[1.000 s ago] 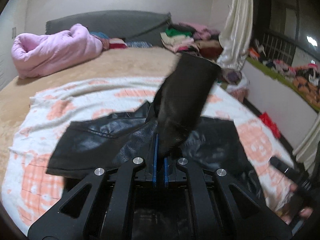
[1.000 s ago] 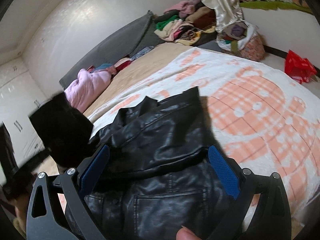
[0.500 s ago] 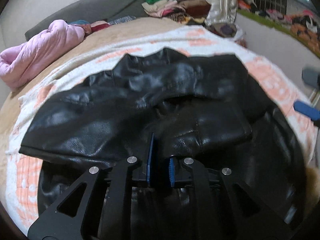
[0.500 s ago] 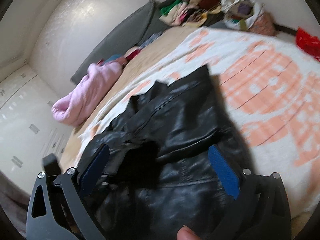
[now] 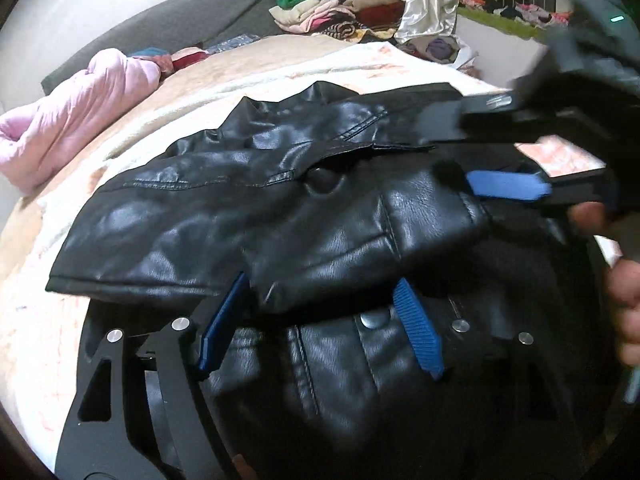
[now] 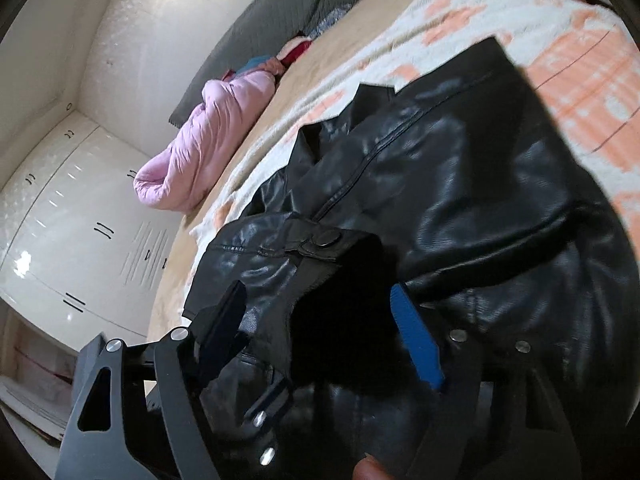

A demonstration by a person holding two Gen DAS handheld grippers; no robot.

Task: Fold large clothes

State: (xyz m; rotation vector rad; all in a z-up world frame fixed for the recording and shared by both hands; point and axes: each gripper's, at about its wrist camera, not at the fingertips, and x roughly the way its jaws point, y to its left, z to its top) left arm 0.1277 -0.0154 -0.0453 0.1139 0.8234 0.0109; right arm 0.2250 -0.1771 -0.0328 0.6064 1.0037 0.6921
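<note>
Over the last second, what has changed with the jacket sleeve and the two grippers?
The left gripper, which held the black leather jacket's sleeve raised, brought it down across the jacket body and let go; its jaws are opening with the cuff loose between them. The right gripper moved in over the sleeve, its jaws closing. The jacket body, the patterned blanket and the pink duvet stayed put.
</note>
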